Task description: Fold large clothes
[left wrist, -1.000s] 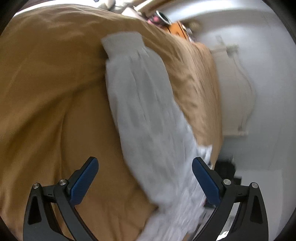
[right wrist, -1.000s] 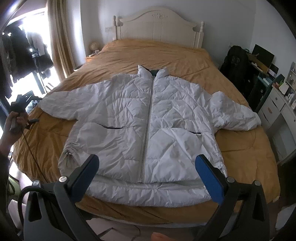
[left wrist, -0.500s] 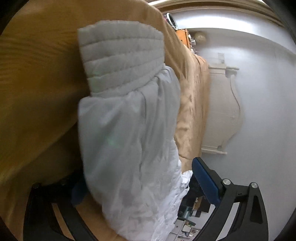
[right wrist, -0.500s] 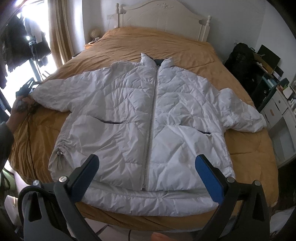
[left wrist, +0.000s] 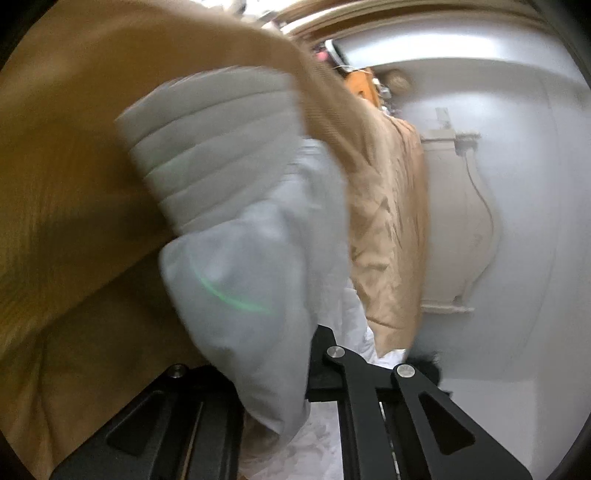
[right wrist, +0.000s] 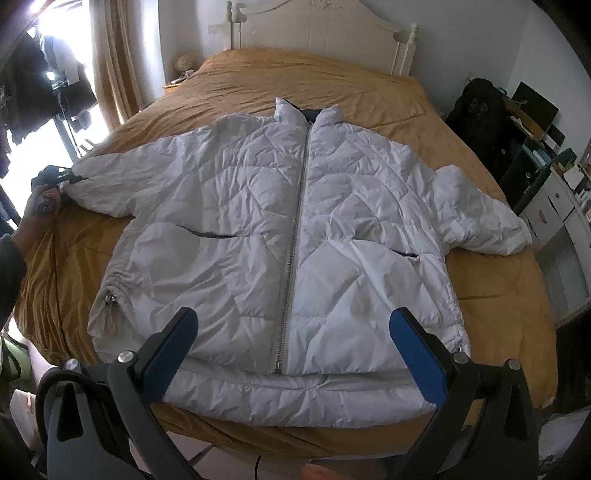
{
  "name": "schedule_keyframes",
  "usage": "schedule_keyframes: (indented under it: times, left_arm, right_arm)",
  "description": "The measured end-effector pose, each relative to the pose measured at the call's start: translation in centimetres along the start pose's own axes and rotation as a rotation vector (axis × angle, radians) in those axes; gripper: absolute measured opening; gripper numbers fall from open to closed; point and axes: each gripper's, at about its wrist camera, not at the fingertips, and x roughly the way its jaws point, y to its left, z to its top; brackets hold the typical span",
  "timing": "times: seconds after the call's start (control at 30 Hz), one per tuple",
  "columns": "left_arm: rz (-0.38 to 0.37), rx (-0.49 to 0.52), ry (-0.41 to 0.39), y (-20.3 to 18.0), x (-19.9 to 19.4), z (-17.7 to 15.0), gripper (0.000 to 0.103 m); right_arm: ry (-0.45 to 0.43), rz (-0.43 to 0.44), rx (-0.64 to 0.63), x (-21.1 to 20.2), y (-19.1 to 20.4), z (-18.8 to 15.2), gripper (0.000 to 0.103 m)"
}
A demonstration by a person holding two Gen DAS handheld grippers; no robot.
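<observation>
A white puffer jacket (right wrist: 295,236) lies flat, front up and zipped, on the bed with both sleeves spread out. My left gripper (left wrist: 273,373) is shut on the cuff end of the jacket's left-hand sleeve (left wrist: 236,236), which fills the left wrist view; it also shows at the bed's left edge in the right wrist view (right wrist: 55,177). My right gripper (right wrist: 295,347) is open and empty, held above the jacket's hem at the foot of the bed.
The bed has an ochre cover (right wrist: 369,92) and a white headboard (right wrist: 317,29). A curtain and window (right wrist: 107,62) are at the left. A black bag (right wrist: 480,110) and white drawers (right wrist: 557,221) stand at the right.
My left gripper has closed in on the sleeve cuff and shut on it. My right gripper has moved closer to the jacket's hem and stays open.
</observation>
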Motion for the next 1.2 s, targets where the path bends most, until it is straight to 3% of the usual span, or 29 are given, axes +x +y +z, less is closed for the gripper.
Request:
schedule_keyframes:
  times: [0.27,0.4,0.53,0.63,0.83,0.9,1.0,1.13,1.2]
  left_arm:
    - [0.054,0.281,-0.076,-8.9,-3.0,-1.5,0.005]
    - [0.074,0.530,-0.112,-15.5,-4.2,-6.8,0.004]
    - [0.074,0.726,-0.132,-20.4,-3.8,-12.4,0.005]
    - [0.092,0.821,-0.149,-22.4,-3.4,-15.5,0.005]
    - [0.154,0.937,-0.202,-25.3,-2.1,-19.8,0.005]
    - [0.174,0.988,-0.214,-26.0,-2.0,-21.2,0.005]
    - [0.146,1.047,-0.208,-27.3,-1.8,-23.9,0.005]
    - [0.101,1.122,-0.182,-29.2,-1.3,-28.5,0.005]
    - [0.104,1.151,-0.184,-30.0,-0.4,-30.8,0.005]
  right_arm:
    - [-0.010,0.015,0.047,-0.1,-1.4,-0.1,0.103]
    - [-0.018,0.077,0.088,1.0,-2.4,1.7,0.103]
    - [-0.055,0.103,0.095,3.8,-1.5,6.3,0.103]
    - [-0.047,0.127,0.115,8.3,0.9,11.6,0.103]
    - [0.080,0.038,0.099,22.5,8.7,20.7,0.103]
    - [0.137,0.042,0.107,26.3,10.7,21.8,0.103]
    - [0.211,0.025,0.103,30.8,13.3,22.8,0.103]
    - [0.353,0.001,0.092,36.8,15.7,21.9,0.103]
    - [0.331,-0.026,0.005,37.4,16.6,21.4,0.103]
